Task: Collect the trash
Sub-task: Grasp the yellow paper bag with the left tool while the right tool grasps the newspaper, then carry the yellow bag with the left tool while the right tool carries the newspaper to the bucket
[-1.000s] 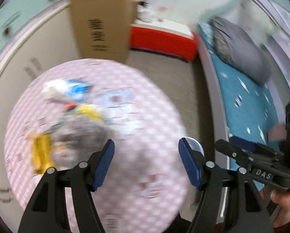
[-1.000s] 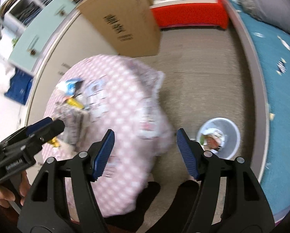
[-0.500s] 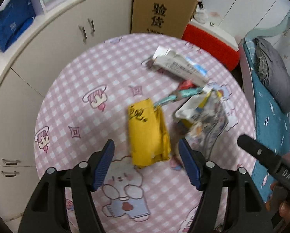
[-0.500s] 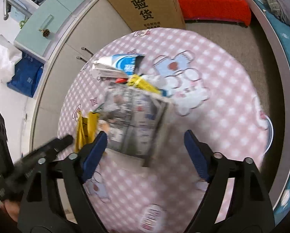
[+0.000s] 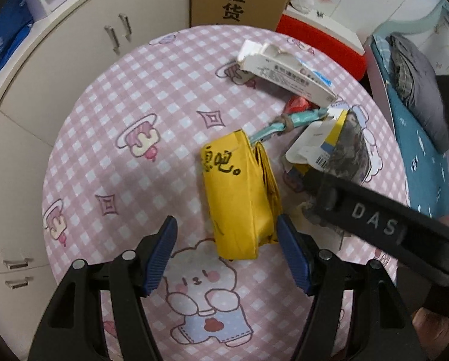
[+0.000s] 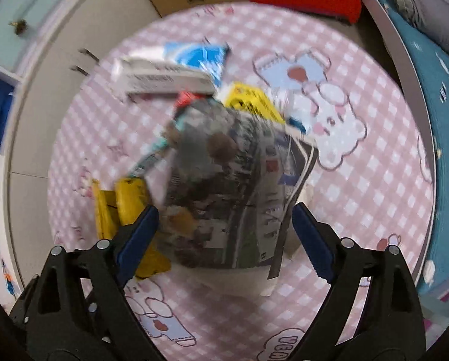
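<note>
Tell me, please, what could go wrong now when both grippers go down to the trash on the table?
1. The left gripper has the yellow wrapper between open jaws, nearer one pad; closing may push it aside.
2. The right gripper, jaws opening, straddles the folded newspaper; it may take only some sheets.

Both grippers swung in over the surface (image 5: 110,150); right gripper (image 6: 224,237) jaws are opening around the newspaper (image 6: 230,198).
</note>
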`<state>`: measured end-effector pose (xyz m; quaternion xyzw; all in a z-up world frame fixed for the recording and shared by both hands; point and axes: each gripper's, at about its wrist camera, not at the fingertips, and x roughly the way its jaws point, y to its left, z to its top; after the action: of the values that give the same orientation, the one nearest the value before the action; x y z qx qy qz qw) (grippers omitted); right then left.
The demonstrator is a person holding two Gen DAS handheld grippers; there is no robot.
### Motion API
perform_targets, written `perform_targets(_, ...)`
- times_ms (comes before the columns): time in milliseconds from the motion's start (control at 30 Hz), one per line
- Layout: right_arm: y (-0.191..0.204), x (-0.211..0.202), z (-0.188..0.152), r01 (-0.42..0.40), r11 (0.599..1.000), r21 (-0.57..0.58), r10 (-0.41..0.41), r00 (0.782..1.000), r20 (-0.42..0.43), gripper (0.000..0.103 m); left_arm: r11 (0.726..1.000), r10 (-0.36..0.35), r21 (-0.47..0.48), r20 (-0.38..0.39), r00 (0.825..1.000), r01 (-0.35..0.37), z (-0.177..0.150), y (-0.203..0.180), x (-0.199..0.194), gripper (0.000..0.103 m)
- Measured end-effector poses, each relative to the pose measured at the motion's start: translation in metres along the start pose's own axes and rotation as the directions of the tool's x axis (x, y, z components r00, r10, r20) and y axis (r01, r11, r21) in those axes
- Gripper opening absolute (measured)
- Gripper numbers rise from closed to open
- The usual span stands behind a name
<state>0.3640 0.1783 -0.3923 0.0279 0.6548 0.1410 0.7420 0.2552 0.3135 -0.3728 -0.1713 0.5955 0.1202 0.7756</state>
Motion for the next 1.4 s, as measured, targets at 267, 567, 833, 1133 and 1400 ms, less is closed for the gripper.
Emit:
perform_targets(267, -0.037, 0.004, -0.008, -0.163, 0.979, 0.123, 0.172, 0.983, -0.065, 0.087, 0.996, -0.09, 0.0, -0.057, 0.994, 0.09, 0.004, -0.004, 0.019, 0.053)
perform_targets(567, -0.076, -0.012, -0.018, -0.26, 0.945, 0.198, 0.273, 0.961, -0.042, 0.084, 0.995, -0.096, -0.014, -0.023, 0.995, 0.096, 0.003, -0.002, 0.003, 0.008)
perform_targets(833, -0.085, -0.045, -0.025, -0.306, 0.94, 0.15, 0.307, 0.951, 0.018, 0.044, 0.992, -0.117, 0.061, 0.05, 0.992, 0.114, 0.002, -0.027, -0.033, 0.006)
perform_targets(1133, -0.115, -0.076, -0.037, -0.333, 0.92, 0.207, 0.322, 0.943, 0.085, 0.034, 0.978, -0.139, 0.165, 0.081, 0.987, 0.125, 0.002, -0.063, -0.053, 0.006)
perform_targets(1400, -0.168, -0.082, -0.058, -0.278, 0.909, 0.31, 0.262, 0.961, 0.093, 0.031, 0.95, -0.175, 0.272, 0.061, 0.983, 0.152, -0.009, -0.104, -0.055, 0.006)
